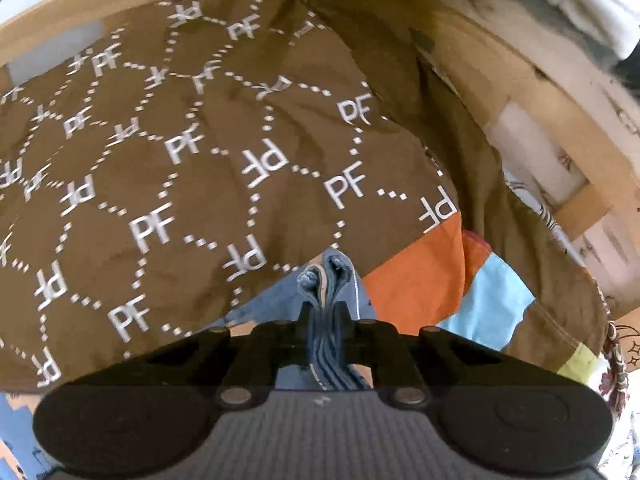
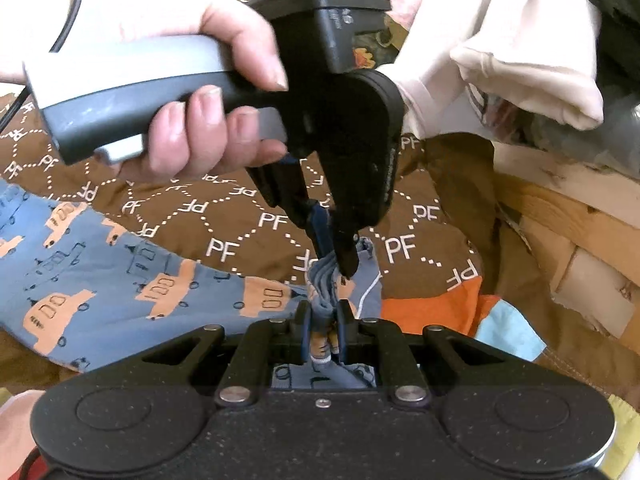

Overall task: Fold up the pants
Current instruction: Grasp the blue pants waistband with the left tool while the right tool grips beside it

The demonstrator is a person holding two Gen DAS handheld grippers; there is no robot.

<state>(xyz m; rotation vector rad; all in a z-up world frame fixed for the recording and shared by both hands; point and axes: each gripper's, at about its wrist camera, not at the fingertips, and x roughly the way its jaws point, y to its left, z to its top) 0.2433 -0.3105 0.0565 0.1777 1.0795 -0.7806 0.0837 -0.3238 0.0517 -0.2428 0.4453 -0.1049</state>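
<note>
The pants (image 2: 100,280) are blue with orange car prints and lie spread to the left on a brown quilt. My left gripper (image 1: 325,312) is shut on a bunched edge of the pants (image 1: 326,280). In the right wrist view the left gripper (image 2: 334,260) points down, pinching the same bunched edge. My right gripper (image 2: 324,316) is shut on that edge just below the left one, so both hold the same corner.
The brown quilt (image 1: 180,140) with white "PF" letters covers the bed, with orange (image 1: 416,276) and light blue (image 1: 488,304) patches at its right. A wooden bed frame (image 2: 568,232) runs along the right. A white cloth (image 2: 520,48) lies at the back right.
</note>
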